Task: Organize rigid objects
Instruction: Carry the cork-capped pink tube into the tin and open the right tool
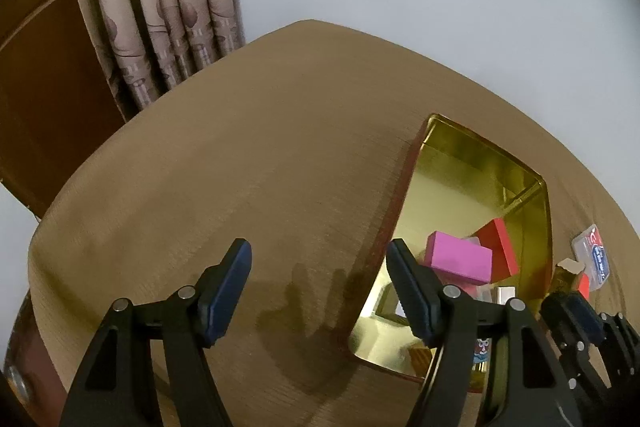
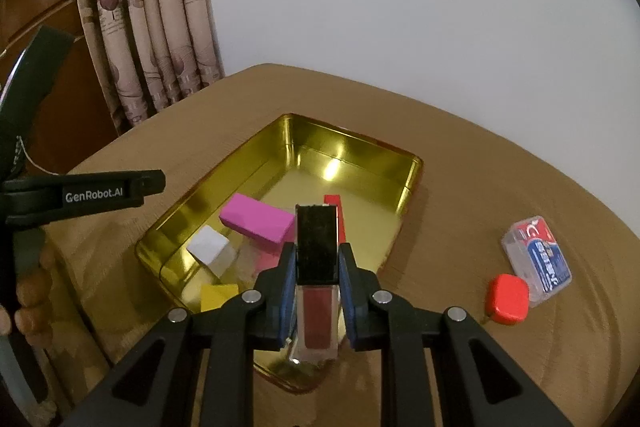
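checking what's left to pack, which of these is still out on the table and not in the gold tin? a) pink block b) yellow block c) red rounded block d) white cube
c: the red rounded block lies on the table beside a clear plastic case, while the pink block, white cube and yellow block all sit inside the gold tin.

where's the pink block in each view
Left wrist: pink block sits right of centre, inside the gold tin, leaning by a red box.
Right wrist: pink block lies just left of centre, in the tin's middle.
Shared landmark: the clear card case on the table, right of the tin.
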Motion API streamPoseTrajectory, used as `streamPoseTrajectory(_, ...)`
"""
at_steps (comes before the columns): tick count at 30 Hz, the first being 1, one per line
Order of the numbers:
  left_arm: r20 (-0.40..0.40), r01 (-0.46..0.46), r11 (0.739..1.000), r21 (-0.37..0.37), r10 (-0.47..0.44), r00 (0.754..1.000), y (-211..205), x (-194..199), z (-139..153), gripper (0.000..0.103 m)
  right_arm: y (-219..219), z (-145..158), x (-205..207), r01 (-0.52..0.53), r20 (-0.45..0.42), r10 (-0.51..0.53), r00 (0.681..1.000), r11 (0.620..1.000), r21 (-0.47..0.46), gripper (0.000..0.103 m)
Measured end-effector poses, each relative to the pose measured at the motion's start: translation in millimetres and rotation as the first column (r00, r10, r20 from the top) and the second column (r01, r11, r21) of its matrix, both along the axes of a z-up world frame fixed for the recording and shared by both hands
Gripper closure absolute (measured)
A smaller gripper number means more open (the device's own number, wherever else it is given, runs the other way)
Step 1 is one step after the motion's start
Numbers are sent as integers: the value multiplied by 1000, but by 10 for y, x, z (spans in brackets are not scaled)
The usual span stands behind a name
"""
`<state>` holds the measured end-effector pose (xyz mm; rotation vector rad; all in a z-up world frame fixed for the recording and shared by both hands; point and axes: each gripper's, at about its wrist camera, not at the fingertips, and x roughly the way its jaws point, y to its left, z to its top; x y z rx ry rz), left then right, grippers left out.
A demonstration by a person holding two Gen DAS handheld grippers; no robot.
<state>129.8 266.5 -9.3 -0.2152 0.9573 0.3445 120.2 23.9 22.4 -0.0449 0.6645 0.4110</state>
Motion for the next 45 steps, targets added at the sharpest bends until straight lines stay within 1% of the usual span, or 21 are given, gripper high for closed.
streamPoseTrajectory(6, -3, -13, 1000, -12, 13, 1000, 33, -6, -13, 36, 143, -62, 119, -20, -35, 20, 999, 1000, 9, 83)
streamPoseTrajectory(10, -5, -15, 1000, -14, 15, 1000, 64, 12, -13, 36, 207, -167, 243, -28, -83, 30, 996, 999, 22, 83)
streamPoseTrajectory(17, -12, -11, 1000, -13, 11, 1000, 59, 22, -34, 36, 261, -310, 445, -12, -122, 11, 993, 1000, -6, 83)
streamPoseTrajectory(25, -13, -6, 1000, -12, 6, 1000, 53, 16, -52, 36, 272, -360, 632, 4, -137, -10, 990, 999, -42, 83)
streamPoseTrajectory(28, -16, -3, 1000, -10, 3, 1000, 47, 15, -64, 36, 276, -359, 666, 20, -131, -27, 991, 998, -57, 83)
streamPoseTrajectory(45, -20, 12, 1000, -12, -12, 1000, 66, 15, -91, 36, 238, -392, 640, 18, -146, -25, 989, 999, -44, 82)
